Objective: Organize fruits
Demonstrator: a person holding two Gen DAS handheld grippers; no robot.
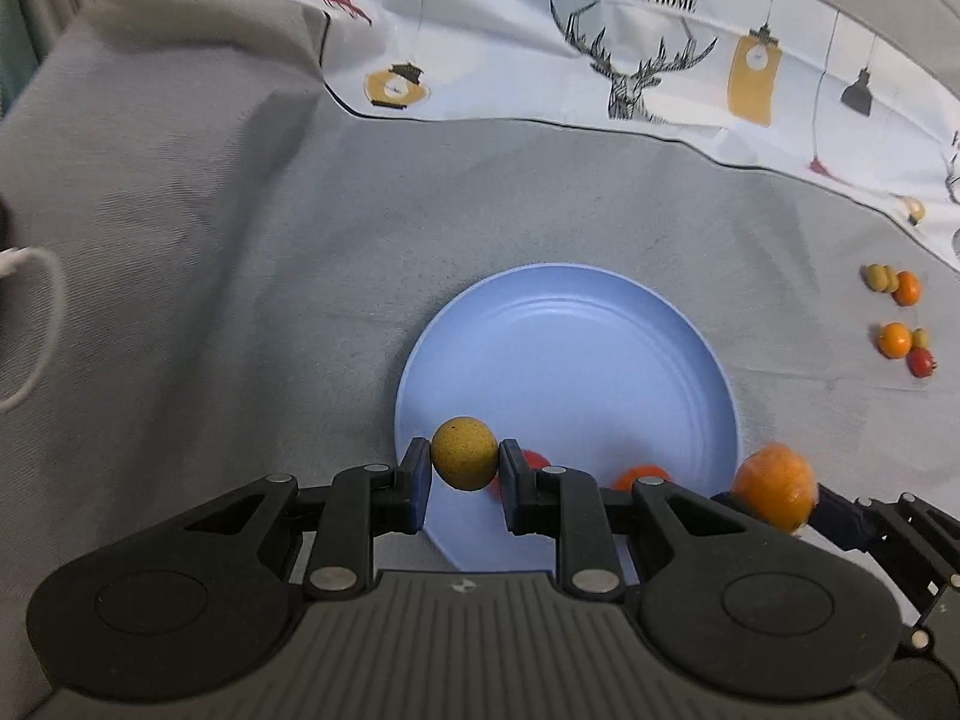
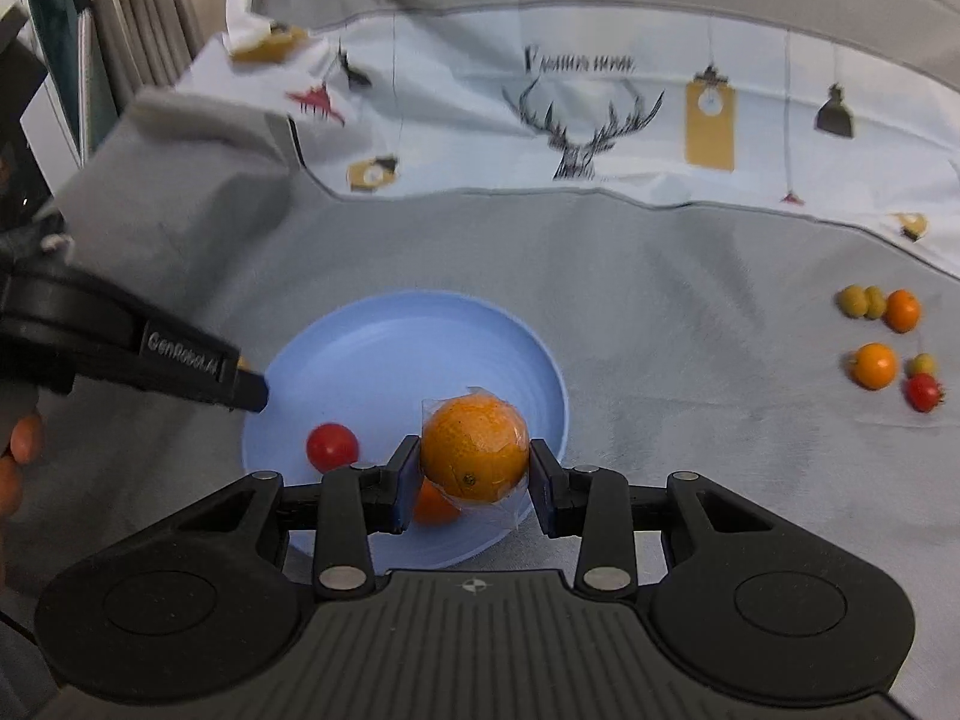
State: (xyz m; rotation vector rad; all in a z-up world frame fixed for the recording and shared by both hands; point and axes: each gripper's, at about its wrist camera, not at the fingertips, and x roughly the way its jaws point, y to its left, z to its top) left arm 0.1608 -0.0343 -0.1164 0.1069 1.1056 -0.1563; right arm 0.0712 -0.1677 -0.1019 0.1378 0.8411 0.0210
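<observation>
Left gripper [image 1: 465, 462]: tilted steeply down over the near-left rim of the blue plate [image 1: 576, 348]; jaws pinching a speckled yellow fruit [image 1: 465, 453].
Right gripper [image 2: 474, 465]: angled down over the plate's near edge; jaws clamped on a plastic-wrapped orange [image 2: 474, 450].
On the plate: a red tomato [image 2: 332, 446] and a small orange fruit [image 2: 433, 507], beneath the held fruits.
Loose fruits [image 2: 888, 342]: well apart to the right, on the grey cloth [image 1: 240, 240].
Beyond: printed white cloth [image 1: 600, 48].

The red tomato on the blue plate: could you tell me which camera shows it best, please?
The right wrist view: the red tomato lies fully visible on the blue plate. In the left wrist view, a gripper finger hides most of it.
</observation>
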